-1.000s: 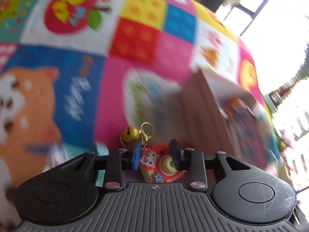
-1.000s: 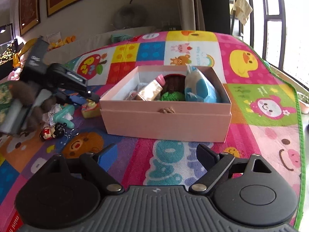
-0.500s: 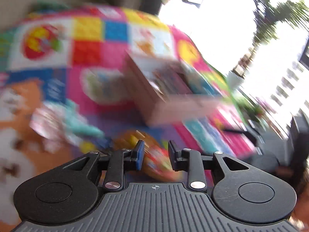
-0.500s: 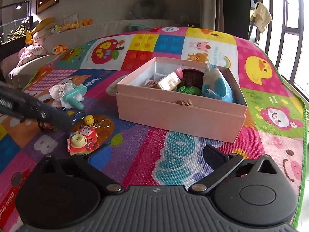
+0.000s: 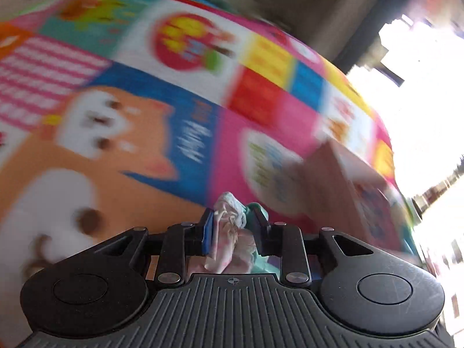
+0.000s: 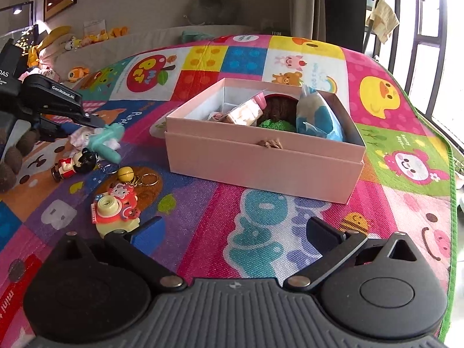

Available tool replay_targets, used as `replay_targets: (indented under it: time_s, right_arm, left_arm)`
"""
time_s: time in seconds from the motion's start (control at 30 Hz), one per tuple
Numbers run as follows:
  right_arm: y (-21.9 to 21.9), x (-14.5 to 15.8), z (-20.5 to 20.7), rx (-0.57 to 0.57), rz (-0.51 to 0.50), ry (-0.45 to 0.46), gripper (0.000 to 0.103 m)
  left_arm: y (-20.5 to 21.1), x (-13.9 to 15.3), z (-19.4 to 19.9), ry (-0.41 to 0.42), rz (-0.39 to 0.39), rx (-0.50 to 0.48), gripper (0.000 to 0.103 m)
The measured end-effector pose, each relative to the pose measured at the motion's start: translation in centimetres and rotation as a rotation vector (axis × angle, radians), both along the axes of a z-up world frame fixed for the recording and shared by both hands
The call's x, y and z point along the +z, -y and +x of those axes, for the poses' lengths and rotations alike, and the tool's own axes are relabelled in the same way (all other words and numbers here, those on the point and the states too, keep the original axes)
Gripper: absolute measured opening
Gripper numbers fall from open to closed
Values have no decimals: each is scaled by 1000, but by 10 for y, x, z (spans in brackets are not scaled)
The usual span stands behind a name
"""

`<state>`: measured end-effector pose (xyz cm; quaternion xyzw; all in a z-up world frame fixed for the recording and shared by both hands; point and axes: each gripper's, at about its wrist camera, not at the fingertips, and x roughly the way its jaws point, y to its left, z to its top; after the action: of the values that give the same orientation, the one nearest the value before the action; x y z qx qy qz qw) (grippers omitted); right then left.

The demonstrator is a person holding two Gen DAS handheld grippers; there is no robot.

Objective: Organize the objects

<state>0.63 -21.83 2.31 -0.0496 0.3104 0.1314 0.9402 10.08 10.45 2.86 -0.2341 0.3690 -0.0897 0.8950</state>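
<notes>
A bright cartoon-patterned play mat point(image 6: 203, 203) carries an open pink box point(image 6: 261, 159), a red-and-black doll figure point(image 6: 74, 163), a yellow bell keychain point(image 6: 126, 174) and a toy camera charm point(image 6: 116, 203).

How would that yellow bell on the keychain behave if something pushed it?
The yellow bell looks round and smooth, so it would probably try to roll. Its rings seem to link it to the flat cartoon camera charm, which would likely drag and stop it soon.
</notes>
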Motion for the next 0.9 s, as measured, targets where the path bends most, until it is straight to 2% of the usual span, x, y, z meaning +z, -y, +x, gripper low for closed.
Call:
replay_targets:
  time_s: [0.07, 0.13, 0.23, 0.33, 0.4, 0.5, 0.57, 0.67, 0.77, 0.83, 0.9]
  right_arm:
    - [-2, 1, 1, 18, 7, -16, 103]
    - [-6, 5, -3, 88, 54, -43, 103]
    - [-26, 12, -14, 230, 69, -48, 103]
    - [-54, 10, -17, 298, -8, -38, 103]
    - [-66, 4, -14, 309, -80, -40, 103]
    - [-63, -2, -7, 233, -181, 2, 103]
    - [-48, -3, 2, 152, -180, -8, 103]
    - [-16, -3, 15, 32, -93, -71, 103]
    - [13, -7, 21, -50, 31, -151, 103]
    - [22, -8, 19, -68, 72, -142, 103]
    - [20, -9, 18, -69, 65, -139, 103]
  left_arm:
    - [13, 2, -6, -5, -39, -118, 30]
    - [25, 8, -19, 33, -23, -184, 30]
    - [28, 26, -43, 132, 41, -154, 30]
    - [18, 43, -60, 213, 105, -96, 30]
    - [11, 49, -69, 218, 136, -100, 30]
    - [2, 47, -79, 197, 189, -158, 30]
    - [-2, 39, -85, 181, 230, -181, 30]
    - [-11, 23, -85, 122, 206, -172, 30]
    - [-14, 13, -94, 120, 175, -194, 30]
    - [-5, 9, -103, 120, 197, -248, 30]
    - [12, 6, -109, 110, 271, -307, 30]
